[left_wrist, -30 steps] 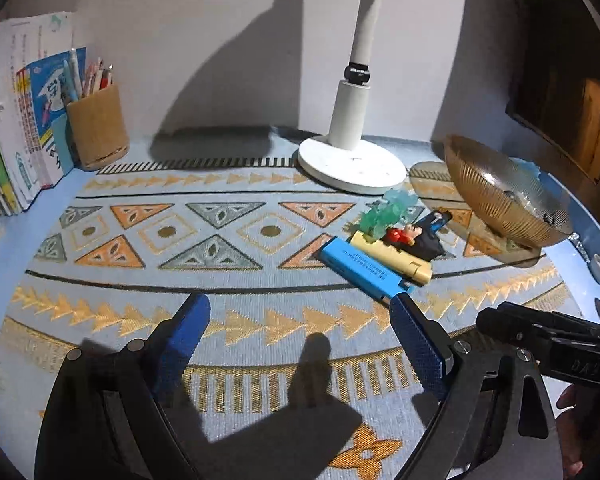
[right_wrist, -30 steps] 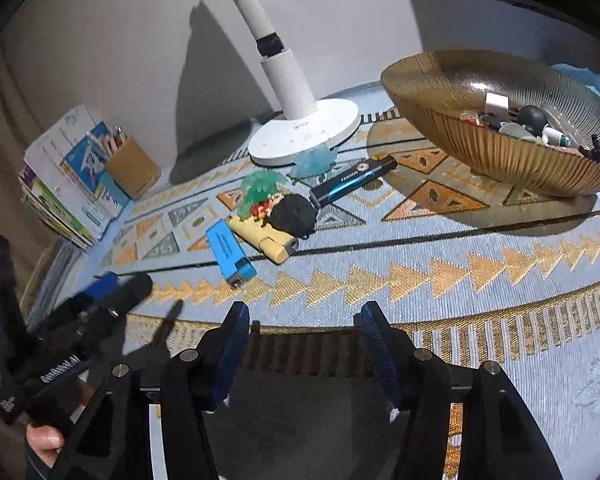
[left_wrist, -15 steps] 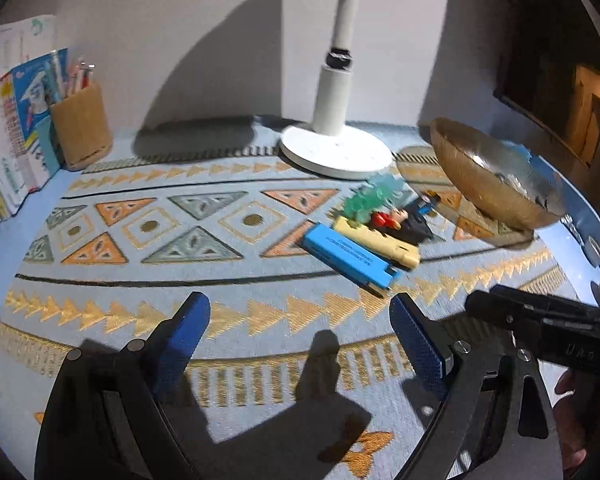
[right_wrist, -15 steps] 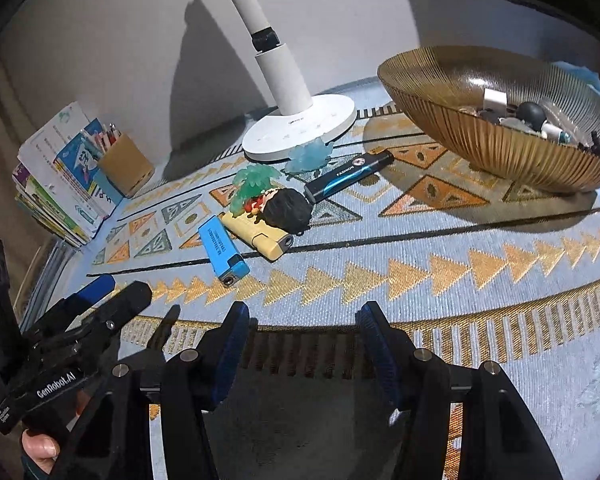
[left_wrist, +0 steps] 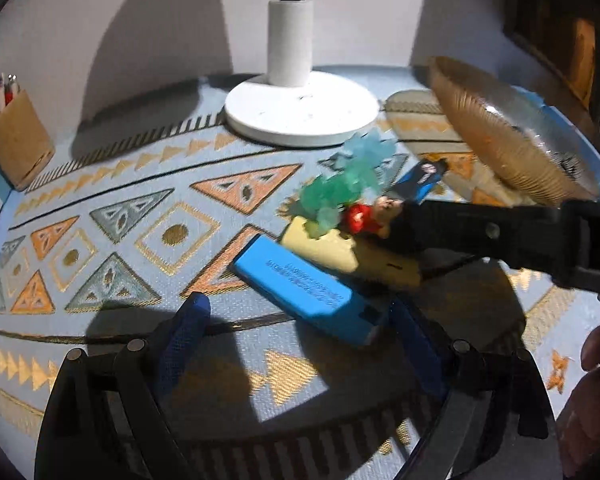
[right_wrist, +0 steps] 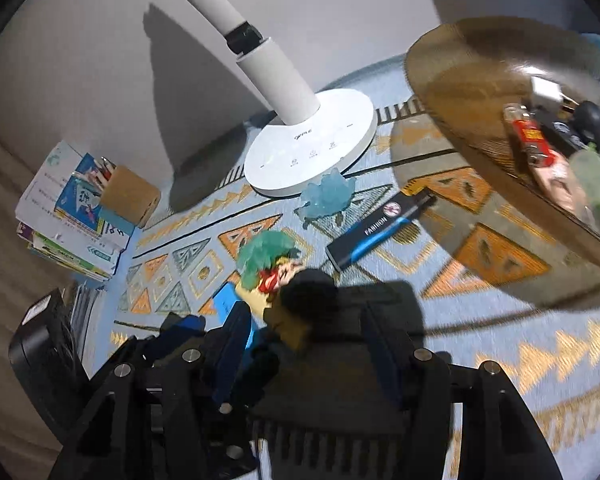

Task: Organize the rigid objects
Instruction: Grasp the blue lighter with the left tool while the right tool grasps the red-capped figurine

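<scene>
The left tool [left_wrist: 300,336] is wide apart, grasping nothing, over the blue lighter [left_wrist: 306,290]. The right tool [right_wrist: 304,332] is half apart, empty, near the yellow lighter [left_wrist: 340,250].

Both fisheye views angled steeply down, close over the patterned mat [left_wrist: 148,240]. Left wrist view facing the lamp base [left_wrist: 302,110], the bowl [left_wrist: 500,140] at right. Right wrist view from further right, nearer the bowl [right_wrist: 480,120]. Shared: lamp base, blue lighter [left_wrist: 308,288], bowl.

lighter [left_wrist: 306,290] before lamp [left_wrist: 300,110] (bowl [left_wrist: 500,148] right)
</scene>
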The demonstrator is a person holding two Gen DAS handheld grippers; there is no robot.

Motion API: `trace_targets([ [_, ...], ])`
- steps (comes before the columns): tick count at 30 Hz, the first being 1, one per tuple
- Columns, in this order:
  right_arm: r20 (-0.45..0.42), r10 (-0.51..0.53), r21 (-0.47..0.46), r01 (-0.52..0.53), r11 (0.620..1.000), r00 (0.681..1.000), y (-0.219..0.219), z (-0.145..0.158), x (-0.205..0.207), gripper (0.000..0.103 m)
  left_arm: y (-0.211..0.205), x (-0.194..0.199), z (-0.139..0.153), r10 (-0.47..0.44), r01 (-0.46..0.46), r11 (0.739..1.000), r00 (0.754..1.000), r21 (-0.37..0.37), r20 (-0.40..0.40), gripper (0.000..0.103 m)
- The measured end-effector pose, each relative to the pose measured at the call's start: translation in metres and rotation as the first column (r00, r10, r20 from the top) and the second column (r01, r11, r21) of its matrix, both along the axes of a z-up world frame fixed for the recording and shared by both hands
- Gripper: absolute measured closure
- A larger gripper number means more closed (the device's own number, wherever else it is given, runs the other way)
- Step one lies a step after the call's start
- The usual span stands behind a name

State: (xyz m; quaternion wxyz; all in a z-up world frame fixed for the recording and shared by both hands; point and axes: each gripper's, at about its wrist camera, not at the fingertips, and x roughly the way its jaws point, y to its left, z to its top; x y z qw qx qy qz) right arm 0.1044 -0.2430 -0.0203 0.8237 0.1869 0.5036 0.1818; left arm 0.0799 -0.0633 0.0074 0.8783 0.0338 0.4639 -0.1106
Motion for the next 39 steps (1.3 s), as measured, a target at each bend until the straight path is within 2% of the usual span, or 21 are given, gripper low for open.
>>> trace_targets([
  [5,0.0,0.034,-0.043,-0.034,0.998,0.999,0.017,-0.009,0.014,0.047,0.022,-0.005,0.001,0.055,-0.055,0.998,0.998,0.009,-0.006,0.017],
  [8,0.016,0.055,-0.082,-0.053,0.995,0.998,0.025,-0.011,0.012,0.057,0.051,-0.008,0.003,0.122,-0.122,0.993,0.993,0.002,-0.007,0.02],
  [10,0.039,0.08,-0.107,-0.076,0.991,0.996,0.03,-0.009,0.009,0.059,0.069,-0.008,0.002,0.139,-0.14,0.99,0.99,-0.019,-0.024,0.02],
  [13,0.037,0.098,-0.097,-0.094,0.991,0.995,0.035,-0.009,0.008,0.059,0.078,-0.005,0.003,0.113,-0.115,0.992,0.993,-0.055,-0.035,0.02],
  [17,0.019,0.085,-0.069,-0.083,0.994,0.996,0.032,-0.013,0.012,0.059,0.064,0.005,0.005,0.064,-0.067,0.994,0.997,-0.089,-0.034,0.02],
  [20,0.015,0.09,-0.077,-0.088,0.993,0.996,0.03,-0.013,0.016,0.059,0.049,0.014,0.0,0.048,-0.049,0.997,0.999,-0.057,-0.021,0.025],
  [23,0.039,0.11,-0.13,-0.104,0.986,0.993,0.037,-0.01,0.012,0.059,0.039,0.019,0.001,0.02,-0.019,0.999,1.0,-0.033,0.013,0.063],
  [24,0.051,0.112,-0.14,-0.104,0.985,0.992,0.037,-0.008,0.009,0.059,0.038,0.019,0.002,0.009,-0.008,0.999,1.0,-0.036,0.019,0.081],
  [27,0.068,0.084,-0.133,-0.074,0.988,0.994,0.028,-0.003,-0.002,0.059,0.041,0.017,0.003,-0.014,0.014,0.997,1.0,-0.075,0.009,0.082],
  [32,0.11,-0.015,-0.12,0.029,0.992,0.994,-0.008,0.021,-0.036,0.059,0.055,-0.011,0.015,-0.01,0.014,0.992,0.999,-0.127,0.033,0.082],
  [36,0.072,-0.116,-0.132,0.124,0.983,0.991,-0.035,0.023,-0.071,0.059,0.062,-0.039,0.019,-0.001,0.007,0.987,0.999,-0.159,0.043,0.082],
  [39,0.048,-0.144,-0.135,0.149,0.98,0.988,-0.041,0.015,-0.092,0.059,0.065,-0.057,0.018,0.012,-0.005,0.983,0.999,-0.181,0.037,0.082],
])
